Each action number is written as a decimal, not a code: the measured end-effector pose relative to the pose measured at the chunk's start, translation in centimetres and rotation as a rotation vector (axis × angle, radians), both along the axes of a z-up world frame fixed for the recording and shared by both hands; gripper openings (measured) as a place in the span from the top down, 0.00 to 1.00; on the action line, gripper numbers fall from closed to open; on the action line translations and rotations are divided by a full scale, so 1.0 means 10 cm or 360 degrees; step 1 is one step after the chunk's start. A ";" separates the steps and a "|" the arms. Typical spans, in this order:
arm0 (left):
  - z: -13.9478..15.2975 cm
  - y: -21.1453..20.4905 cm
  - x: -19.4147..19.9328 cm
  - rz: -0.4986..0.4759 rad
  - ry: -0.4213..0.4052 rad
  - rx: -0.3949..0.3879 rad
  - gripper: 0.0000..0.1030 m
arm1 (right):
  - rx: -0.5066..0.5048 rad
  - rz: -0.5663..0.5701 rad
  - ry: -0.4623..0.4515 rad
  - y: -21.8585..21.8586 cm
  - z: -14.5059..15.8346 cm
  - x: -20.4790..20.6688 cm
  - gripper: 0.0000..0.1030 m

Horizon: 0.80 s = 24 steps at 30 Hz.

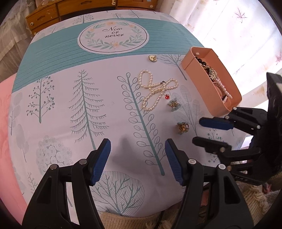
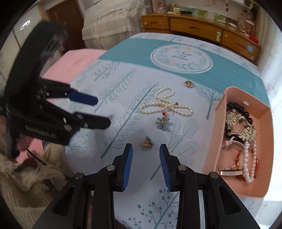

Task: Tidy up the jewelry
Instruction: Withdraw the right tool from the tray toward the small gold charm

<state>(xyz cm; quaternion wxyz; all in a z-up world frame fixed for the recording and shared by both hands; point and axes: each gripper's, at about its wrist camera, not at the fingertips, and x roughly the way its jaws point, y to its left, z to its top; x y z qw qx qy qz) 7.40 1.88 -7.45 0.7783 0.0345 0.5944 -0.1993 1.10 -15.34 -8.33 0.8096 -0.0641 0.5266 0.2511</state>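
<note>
A pearl necklace (image 1: 155,89) (image 2: 165,104) lies in loops on the tree-print tablecloth (image 1: 88,98). Beside it are a small red charm (image 1: 167,96) (image 2: 164,113), two gold-and-blue hair clips (image 1: 173,104) (image 1: 182,127) (image 2: 163,121) (image 2: 147,143) and a gold brooch (image 1: 152,58) (image 2: 189,83). A pink box (image 1: 199,84) (image 2: 218,137) holds several bracelets and chains. My left gripper (image 1: 137,146) (image 2: 104,111) is open and empty over bare cloth. My right gripper (image 2: 146,151) (image 1: 197,130) is open and empty, just short of the nearer clip.
A wooden chest of drawers (image 2: 193,28) (image 1: 52,12) stands behind the table. A pink cloth (image 2: 74,58) (image 1: 5,123) lies at the table's left. A bright curtained window (image 1: 238,26) is to the right. A cream knit sleeve (image 2: 21,185) is at the near edge.
</note>
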 end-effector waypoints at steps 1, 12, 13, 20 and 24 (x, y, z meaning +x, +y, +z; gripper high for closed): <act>-0.01 0.00 0.01 0.0002 0.0003 0.0000 0.41 | -0.0021 0.0030 0.0007 0.03 -0.06 0.00 0.69; -0.09 0.04 0.07 0.0023 0.0044 -0.0006 0.41 | -0.0151 0.0141 -0.0049 0.12 -0.33 0.13 0.69; -0.10 0.04 0.07 0.0025 0.0046 -0.0006 0.41 | -0.0156 0.0148 -0.0050 0.13 -0.36 0.15 0.69; -0.12 0.02 0.12 0.0023 0.0053 -0.0005 0.41 | -0.0129 0.0182 -0.0087 0.19 -0.38 0.15 0.69; -0.11 -0.05 0.14 -0.0006 0.0035 0.0001 0.41 | -0.0131 0.0171 -0.0111 0.19 -0.38 0.16 0.79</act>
